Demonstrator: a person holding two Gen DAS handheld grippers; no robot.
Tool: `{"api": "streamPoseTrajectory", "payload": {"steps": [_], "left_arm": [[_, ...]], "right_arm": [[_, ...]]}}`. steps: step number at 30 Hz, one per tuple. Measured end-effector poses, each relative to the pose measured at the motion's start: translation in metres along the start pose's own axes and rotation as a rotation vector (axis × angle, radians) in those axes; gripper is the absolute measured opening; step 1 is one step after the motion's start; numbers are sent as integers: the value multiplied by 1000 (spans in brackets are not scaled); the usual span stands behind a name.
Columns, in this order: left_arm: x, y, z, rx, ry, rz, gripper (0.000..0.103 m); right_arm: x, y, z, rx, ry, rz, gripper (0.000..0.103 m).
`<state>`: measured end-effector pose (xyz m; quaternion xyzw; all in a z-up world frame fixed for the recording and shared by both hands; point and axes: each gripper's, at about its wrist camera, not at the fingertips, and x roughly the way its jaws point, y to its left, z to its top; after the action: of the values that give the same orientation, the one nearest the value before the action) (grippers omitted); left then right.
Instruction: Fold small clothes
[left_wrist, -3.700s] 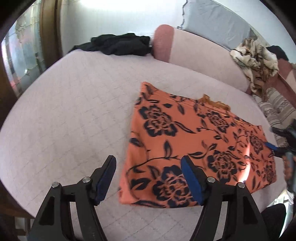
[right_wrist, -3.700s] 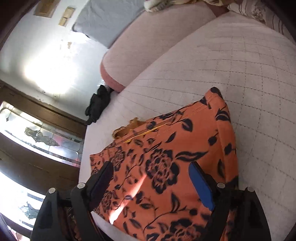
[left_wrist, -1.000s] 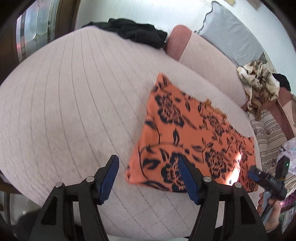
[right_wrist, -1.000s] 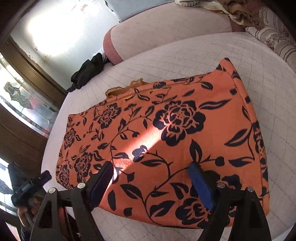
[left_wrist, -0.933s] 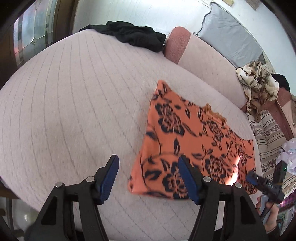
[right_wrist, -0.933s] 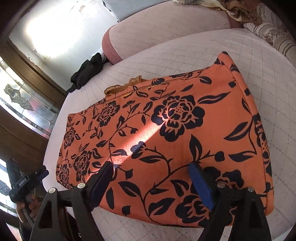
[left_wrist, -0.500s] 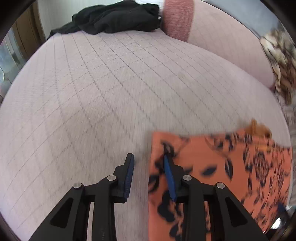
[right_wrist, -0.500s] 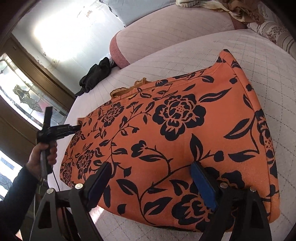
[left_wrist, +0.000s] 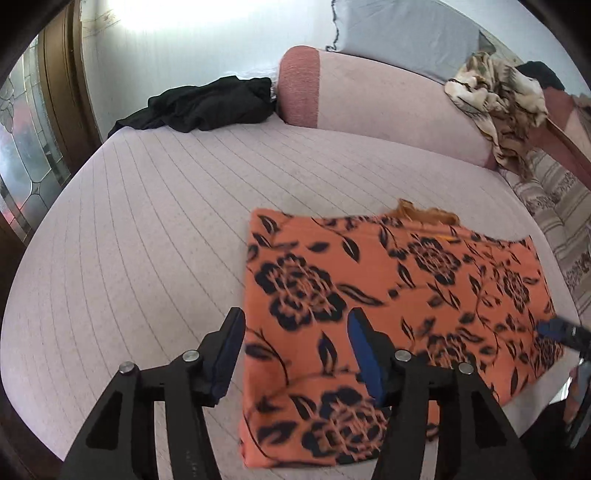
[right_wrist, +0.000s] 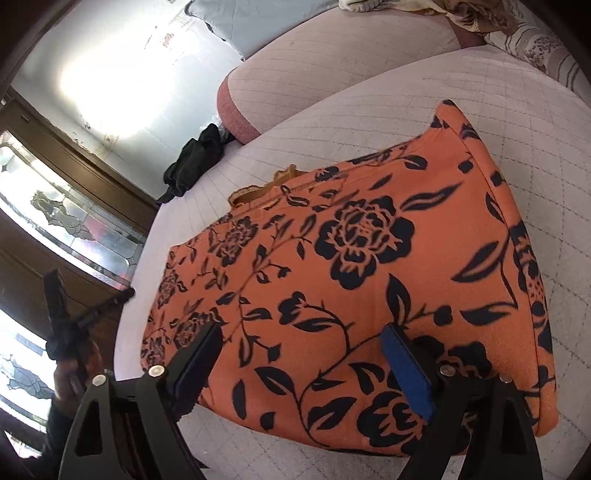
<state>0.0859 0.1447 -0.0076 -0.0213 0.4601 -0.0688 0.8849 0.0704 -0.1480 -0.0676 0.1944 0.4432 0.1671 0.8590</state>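
orange floral garment (left_wrist: 399, 295) – folded flat | long axis left-right | bed (left_wrist: 147, 229)

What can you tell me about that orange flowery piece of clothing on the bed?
The orange garment looks like soft knit fabric, printed with dark roses, leaves and vines. It lies flat on the pale quilted bed cover, folded into a rough rectangle with a stitched hem along its far edge, where a frilly mustard-coloured bit pokes out. Both grippers hover open over its near edge; neither grips it.
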Motion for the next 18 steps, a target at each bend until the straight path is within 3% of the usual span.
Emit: {"api": "streamPoseTrajectory", "payload": {"steps": [3,5,6,8,11,14,17,18], "left_arm": [[12,-12,-28,-23,46,-39,63],[34,-16,-44,-21,117,-12,63],[36,-20,-49,10,91,12,63],[32,-29,-50,71,65,44,66],[38,-24,-47,52,64,23,69],[41,-23,-47,49,51,19,73],[41,-24,-48,57,42,20,75],[42,-23,-47,52,44,16,75]], "right_arm": [[-5,-10,26,64,-13,57,90],[2,-39,43,151,-10,54,90],[7,-63,49,234,-3,4,89],[3,-89,55,393,-23,110,86],[-13,-68,82,262,-66,72,88],[1,-73,113,274,-59,127,88],[41,-113,139,310,5,-32,88],[46,-128,141,374,-10,-23,88]]}}
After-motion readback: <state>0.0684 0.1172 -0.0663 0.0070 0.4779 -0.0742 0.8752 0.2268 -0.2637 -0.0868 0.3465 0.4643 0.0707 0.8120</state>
